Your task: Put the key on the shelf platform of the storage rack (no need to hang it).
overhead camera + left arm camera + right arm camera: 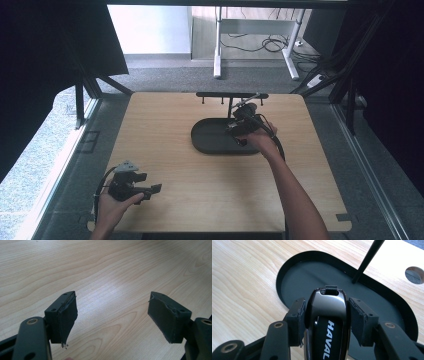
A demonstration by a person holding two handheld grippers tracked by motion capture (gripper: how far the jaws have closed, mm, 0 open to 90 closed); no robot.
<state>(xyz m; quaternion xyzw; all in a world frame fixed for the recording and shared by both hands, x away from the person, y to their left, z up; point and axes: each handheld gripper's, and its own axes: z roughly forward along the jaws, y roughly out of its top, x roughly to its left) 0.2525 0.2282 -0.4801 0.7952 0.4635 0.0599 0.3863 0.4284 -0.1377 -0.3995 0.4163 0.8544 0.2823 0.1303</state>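
Right gripper (325,315) jaws clamp a car key (327,315) above the black tray (294,277), forearm outstretched.

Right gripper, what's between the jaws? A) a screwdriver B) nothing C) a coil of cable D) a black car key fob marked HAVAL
D: in the right gripper view the right gripper has both pads pressed on a glossy black key fob lettered HAVAL, held above the black oval tray.

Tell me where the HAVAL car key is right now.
The car key is clamped in the right gripper, held above the black oval tray at the table's far middle, near the thin upright rod.
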